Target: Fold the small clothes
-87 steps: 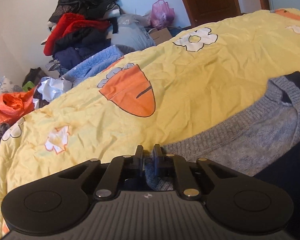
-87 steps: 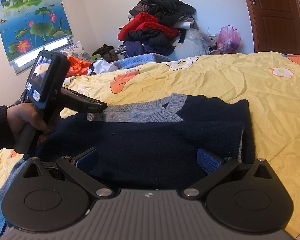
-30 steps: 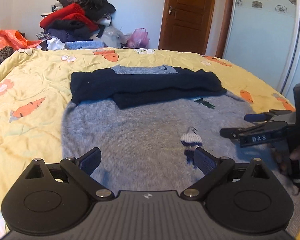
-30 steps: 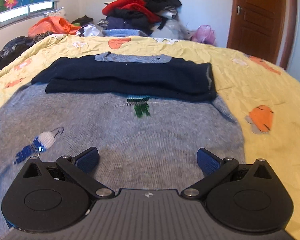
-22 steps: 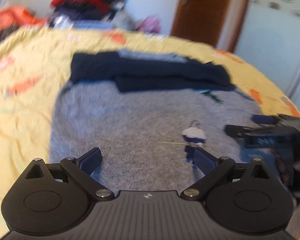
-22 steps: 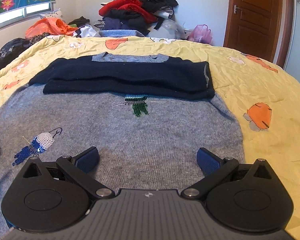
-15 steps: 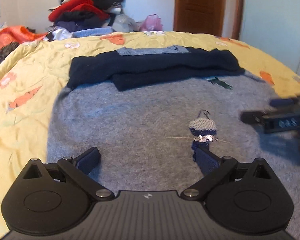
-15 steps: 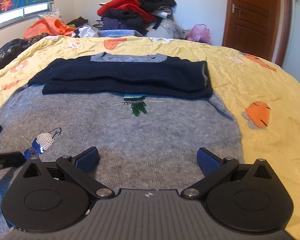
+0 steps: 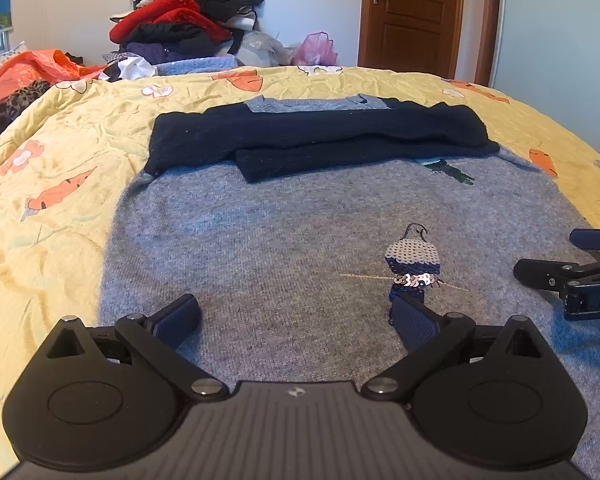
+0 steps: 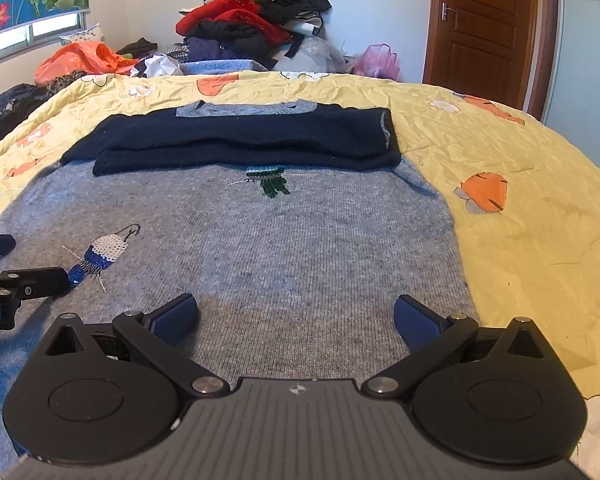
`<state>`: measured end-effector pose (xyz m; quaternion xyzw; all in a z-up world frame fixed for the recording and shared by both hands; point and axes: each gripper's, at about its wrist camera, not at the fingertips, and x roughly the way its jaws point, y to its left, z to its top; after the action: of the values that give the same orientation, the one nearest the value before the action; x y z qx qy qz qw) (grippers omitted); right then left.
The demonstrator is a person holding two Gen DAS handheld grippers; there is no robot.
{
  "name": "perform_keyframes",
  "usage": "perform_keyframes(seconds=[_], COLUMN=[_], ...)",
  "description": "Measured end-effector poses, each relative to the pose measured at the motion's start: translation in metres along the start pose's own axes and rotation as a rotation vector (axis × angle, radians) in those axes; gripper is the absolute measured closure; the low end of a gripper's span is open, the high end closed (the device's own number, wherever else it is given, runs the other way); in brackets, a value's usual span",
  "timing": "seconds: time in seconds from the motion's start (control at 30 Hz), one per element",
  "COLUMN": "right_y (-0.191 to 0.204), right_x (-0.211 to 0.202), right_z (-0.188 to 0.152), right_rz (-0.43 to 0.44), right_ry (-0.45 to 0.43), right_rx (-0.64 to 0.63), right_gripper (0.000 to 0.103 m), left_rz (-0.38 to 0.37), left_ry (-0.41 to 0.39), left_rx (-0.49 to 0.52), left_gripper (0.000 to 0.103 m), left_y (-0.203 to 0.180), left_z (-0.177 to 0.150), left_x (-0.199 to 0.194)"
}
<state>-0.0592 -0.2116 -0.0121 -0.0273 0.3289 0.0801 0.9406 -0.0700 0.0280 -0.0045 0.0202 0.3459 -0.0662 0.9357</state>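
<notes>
A grey knitted sweater (image 9: pixel 284 232) (image 10: pixel 300 240) lies flat on the yellow bedspread, its navy sleeves (image 9: pixel 320 136) (image 10: pixel 240 140) folded across the chest below the collar. A sequinned bird patch (image 9: pixel 412 258) (image 10: pixel 100 254) and a green patch (image 10: pixel 272 184) decorate it. My left gripper (image 9: pixel 296 320) hovers open over the sweater's near left part, nothing between its fingers. My right gripper (image 10: pixel 296 318) is open too, low over the near right part. Each gripper's black tip shows at the other view's edge.
The yellow bedspread (image 9: pixel 52 184) (image 10: pixel 540 240) with carrot and flower prints spreads around the sweater. A heap of clothes (image 9: pixel 188 28) (image 10: pixel 256 24) and bags sits beyond the far edge. A brown door (image 9: pixel 412 16) stands at the back right.
Both grippers drew back from the folded sleeves to the sweater's near hem. The left one was shut on the sweater earlier and is now open; both have sunk slightly lower.
</notes>
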Motion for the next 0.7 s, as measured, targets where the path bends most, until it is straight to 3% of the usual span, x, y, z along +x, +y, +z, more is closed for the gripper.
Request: perform_keyframes(seconds=[0.47, 0.7], right_y=[0.000, 0.000], right_x=[0.000, 0.000], right_z=[-0.001, 0.000], right_rz=[0.001, 0.002], right_ry=[-0.001, -0.002], right_rx=[0.005, 0.006], right_gripper=[0.000, 0.000], left_rz=[0.022, -0.020], left_ry=[-0.002, -0.018], left_rx=[-0.029, -0.087], left_gripper=[0.000, 0.000], left_y=[0.005, 0.016], left_z=[-0.001, -0.002], left_x=[-0.002, -0.006])
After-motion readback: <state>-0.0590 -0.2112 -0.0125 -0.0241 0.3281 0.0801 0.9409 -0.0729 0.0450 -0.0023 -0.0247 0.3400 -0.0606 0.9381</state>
